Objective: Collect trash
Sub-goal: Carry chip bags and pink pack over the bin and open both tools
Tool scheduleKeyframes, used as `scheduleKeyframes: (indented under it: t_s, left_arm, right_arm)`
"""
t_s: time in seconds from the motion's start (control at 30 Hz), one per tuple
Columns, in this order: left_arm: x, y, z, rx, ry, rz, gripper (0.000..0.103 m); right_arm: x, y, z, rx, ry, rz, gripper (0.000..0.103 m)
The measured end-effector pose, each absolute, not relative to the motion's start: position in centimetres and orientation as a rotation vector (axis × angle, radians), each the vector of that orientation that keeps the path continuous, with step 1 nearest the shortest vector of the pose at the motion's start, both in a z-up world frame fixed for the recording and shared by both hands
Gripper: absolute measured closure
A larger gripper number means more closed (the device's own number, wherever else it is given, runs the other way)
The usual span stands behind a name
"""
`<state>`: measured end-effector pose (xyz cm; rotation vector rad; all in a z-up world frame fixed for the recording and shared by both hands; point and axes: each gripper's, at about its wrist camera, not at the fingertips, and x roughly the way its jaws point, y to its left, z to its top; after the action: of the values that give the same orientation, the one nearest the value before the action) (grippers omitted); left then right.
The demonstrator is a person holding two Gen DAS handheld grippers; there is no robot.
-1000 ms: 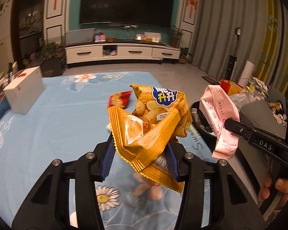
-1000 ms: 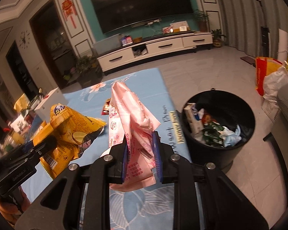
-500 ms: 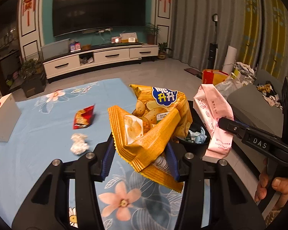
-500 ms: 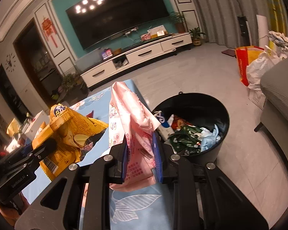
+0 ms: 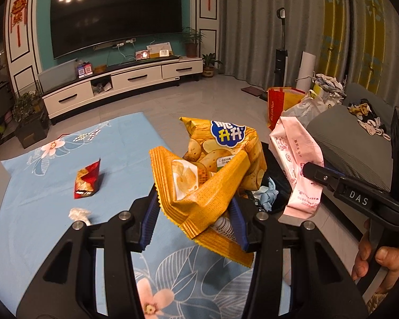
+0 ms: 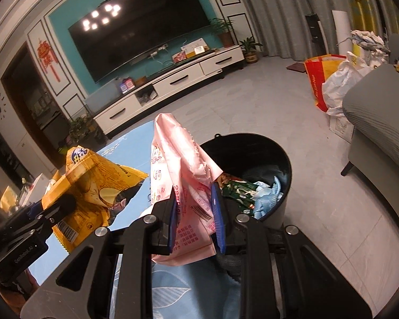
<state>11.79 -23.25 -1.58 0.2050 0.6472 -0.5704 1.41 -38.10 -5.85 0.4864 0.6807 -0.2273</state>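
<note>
My left gripper (image 5: 192,218) is shut on a crumpled yellow chip bag (image 5: 212,175), held above the blue flowered table near its right edge; the bag also shows in the right wrist view (image 6: 93,186). My right gripper (image 6: 195,218) is shut on a pink wrapper (image 6: 183,175), held at the near rim of the black trash bin (image 6: 268,148); the wrapper also shows in the left wrist view (image 5: 298,164). The bin holds several pieces of trash. A red snack wrapper (image 5: 87,180) and a white paper wad (image 5: 78,214) lie on the table.
The blue tablecloth (image 5: 40,212) covers the table at left, with a white box at its far left edge. A grey sofa (image 6: 380,133) stands right of the bin. Red and white bags (image 6: 329,85) sit on the floor beyond. A TV cabinet (image 5: 125,85) lines the far wall.
Both grippers have moved right toward the bin with their wrappers still held. The bin now sits closer, just beyond the pink wrapper; the red wrapper and paper wad came into view at left.
</note>
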Motion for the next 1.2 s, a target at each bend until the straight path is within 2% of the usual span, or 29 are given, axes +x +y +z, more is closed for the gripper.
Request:
scheduleKeyframes:
  t_s: [0.4,1.2]
  left_arm:
    - [15.2,-28.1,-2.6,0.229,0.660,-0.639,0.054]
    - [19.5,-35.4,-10.7,0.384,0.800,-0.665,0.052]
  right_arm:
    - [2.9,-41.7,-6.8,0.500,0.672,-0.308,0.078]
    - [8.0,-43.3,-12.2,0.378,0.853,-0.369,0.078]
